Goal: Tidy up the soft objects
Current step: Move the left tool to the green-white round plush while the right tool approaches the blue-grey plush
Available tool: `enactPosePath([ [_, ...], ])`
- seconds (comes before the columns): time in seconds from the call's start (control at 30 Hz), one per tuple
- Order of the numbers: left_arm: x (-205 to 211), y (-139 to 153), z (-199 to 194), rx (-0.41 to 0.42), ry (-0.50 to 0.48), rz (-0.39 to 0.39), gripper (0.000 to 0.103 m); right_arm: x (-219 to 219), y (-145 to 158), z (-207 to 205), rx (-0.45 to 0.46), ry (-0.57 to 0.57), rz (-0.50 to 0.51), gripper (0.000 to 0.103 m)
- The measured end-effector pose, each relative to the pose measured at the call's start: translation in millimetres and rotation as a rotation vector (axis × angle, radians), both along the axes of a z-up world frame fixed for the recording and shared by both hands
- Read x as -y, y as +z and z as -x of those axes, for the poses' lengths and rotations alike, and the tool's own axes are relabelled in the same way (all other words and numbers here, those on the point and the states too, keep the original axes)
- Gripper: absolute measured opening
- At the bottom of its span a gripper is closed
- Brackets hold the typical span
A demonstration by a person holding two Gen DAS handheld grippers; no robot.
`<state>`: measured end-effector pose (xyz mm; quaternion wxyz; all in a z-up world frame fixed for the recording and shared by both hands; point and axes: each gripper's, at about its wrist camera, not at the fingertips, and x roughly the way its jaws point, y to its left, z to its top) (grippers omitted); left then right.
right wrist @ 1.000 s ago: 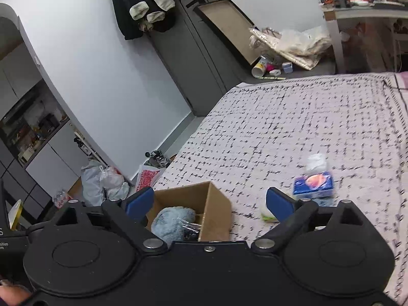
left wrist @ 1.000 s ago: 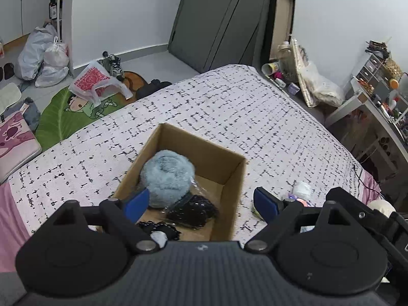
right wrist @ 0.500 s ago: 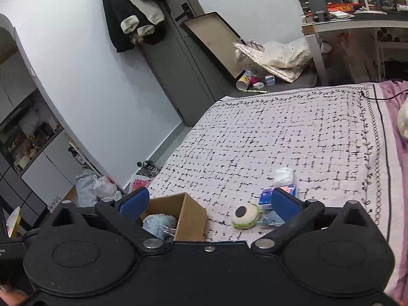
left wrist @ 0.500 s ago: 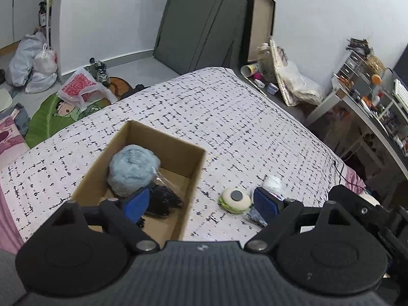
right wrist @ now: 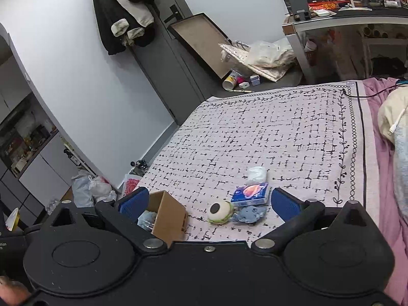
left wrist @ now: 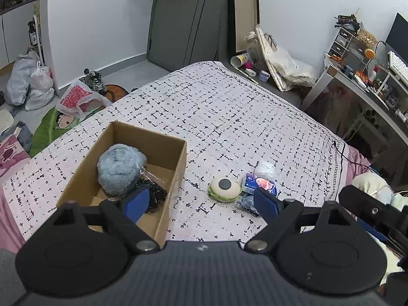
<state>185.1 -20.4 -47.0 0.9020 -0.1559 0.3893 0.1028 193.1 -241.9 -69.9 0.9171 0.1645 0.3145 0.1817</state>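
Note:
A cardboard box (left wrist: pixel 178 160) sits on the bed and holds a fluffy blue ball (left wrist: pixel 119 169) and a black bagged item (left wrist: pixel 155 193). The box also shows in the right wrist view (right wrist: pixel 168 216). To its right lie a burger-shaped plush (left wrist: pixel 225 189), a blue tissue pack (left wrist: pixel 260 183), a white wad (left wrist: pixel 265 168) and a blue knit piece (left wrist: pixel 244 201). The plush (right wrist: pixel 219 212) and the pack (right wrist: pixel 251 194) lie ahead of the right gripper. My left gripper (left wrist: pixel 200 201) is open and empty above the box's right wall. My right gripper (right wrist: pixel 207 201) is open and empty.
The patterned bedspread (left wrist: pixel 229 117) covers the bed. Bags (left wrist: pixel 30 84) and a green mat (left wrist: pixel 51 130) lie on the floor at left. A desk (left wrist: pixel 369 89) stands at right. A pillow (right wrist: pixel 392 117) and a cable lie at the right edge.
Both grippers have pulled back and shifted right. The box now sits further left in the left view, and the plush, tissue pack and knit piece have come into view.

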Motion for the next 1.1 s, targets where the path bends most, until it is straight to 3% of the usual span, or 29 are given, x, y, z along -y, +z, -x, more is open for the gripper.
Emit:
enactPosePath([
  [0.5,27,-10,-15,-0.021,-0.036,-0.02,0.088,25,-8,-10,-0.033,-0.019,-0.005,0.103],
  [0.77,29,-20,-27,-0.036,-0.043,-0.02,0.088,29,-12,-24,-0.048,-0.006,0.044,0.103],
  [1.1,32,-36,-49,-0.052,-0.062,0.009,0.088,43,-27,-48,-0.087,-0.031,-0.011,0.103],
])
